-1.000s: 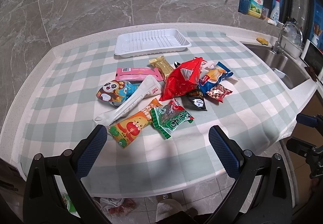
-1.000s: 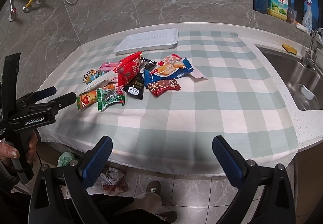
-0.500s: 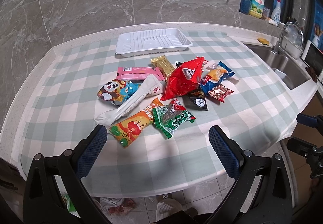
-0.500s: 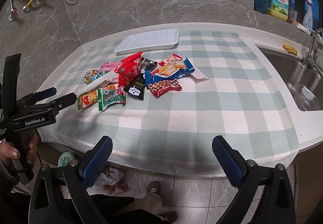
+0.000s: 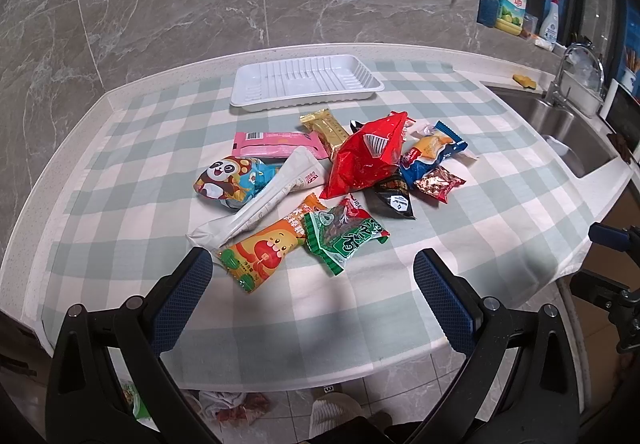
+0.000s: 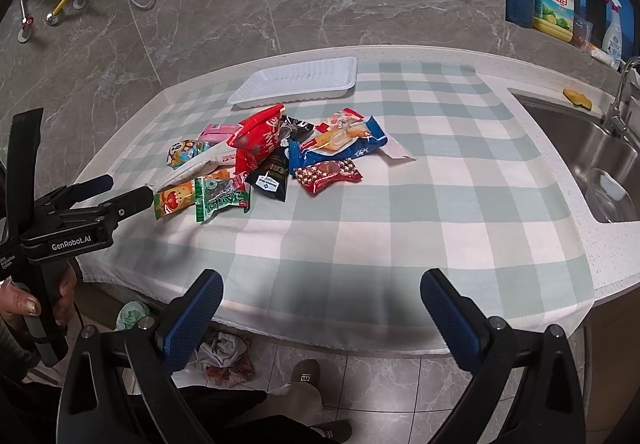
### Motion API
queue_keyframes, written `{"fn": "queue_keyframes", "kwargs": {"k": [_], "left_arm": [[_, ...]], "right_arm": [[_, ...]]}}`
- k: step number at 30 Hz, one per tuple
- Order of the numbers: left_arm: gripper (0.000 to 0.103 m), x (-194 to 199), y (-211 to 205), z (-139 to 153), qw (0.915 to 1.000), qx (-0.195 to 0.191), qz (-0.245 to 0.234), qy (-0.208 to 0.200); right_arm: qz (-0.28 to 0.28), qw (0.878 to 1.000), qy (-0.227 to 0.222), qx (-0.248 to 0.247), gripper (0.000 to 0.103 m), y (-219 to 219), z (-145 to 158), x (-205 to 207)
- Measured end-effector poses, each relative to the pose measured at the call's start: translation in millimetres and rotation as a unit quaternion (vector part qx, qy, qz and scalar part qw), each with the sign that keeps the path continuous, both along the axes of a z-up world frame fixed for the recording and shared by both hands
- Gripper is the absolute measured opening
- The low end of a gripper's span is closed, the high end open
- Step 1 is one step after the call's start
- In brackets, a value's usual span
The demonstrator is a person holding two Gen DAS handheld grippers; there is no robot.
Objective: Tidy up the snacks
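A heap of bright foil snack packets [image 5: 332,184] lies at the centre of both frames on a green-and-white checked cloth [image 5: 472,204], with a shiny red bag [image 5: 366,158] on top and a green packet [image 5: 344,238] at the near edge. Just above the heap sits a ribbed white plastic tray [image 5: 306,82], holding nothing. The left gripper [image 5: 312,284] fills the bottom of its frame, fingers spread wide and gripping nothing; the right gripper [image 6: 320,300] is likewise spread and holding nothing, low over the cloth's near hem. A steel sink [image 6: 592,164] occupies the right edge.
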State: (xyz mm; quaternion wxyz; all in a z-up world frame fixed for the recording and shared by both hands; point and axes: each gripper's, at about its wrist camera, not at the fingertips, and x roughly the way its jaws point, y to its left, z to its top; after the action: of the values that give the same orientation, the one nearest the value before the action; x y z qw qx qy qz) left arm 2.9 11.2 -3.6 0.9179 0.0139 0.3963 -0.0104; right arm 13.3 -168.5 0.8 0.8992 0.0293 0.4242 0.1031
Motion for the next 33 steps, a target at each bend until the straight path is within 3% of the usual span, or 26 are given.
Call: {"fn": "queue_keyframes", "kwargs": {"k": [20,33], "left_arm": [[0.102,11.2,11.4,-10.7,0.9997,0.004,0.017,0.015],[0.102,51.2,28.2,-17.4,0.9993,0.014,0.018,0.028]], "right_arm": [[0.007,1.0,0.004,0.006,0.101,6.5,-2.1,16.4],[0.017,1.0,0.012,0.021,0.101,11.4,-8.6,50.2]]}}
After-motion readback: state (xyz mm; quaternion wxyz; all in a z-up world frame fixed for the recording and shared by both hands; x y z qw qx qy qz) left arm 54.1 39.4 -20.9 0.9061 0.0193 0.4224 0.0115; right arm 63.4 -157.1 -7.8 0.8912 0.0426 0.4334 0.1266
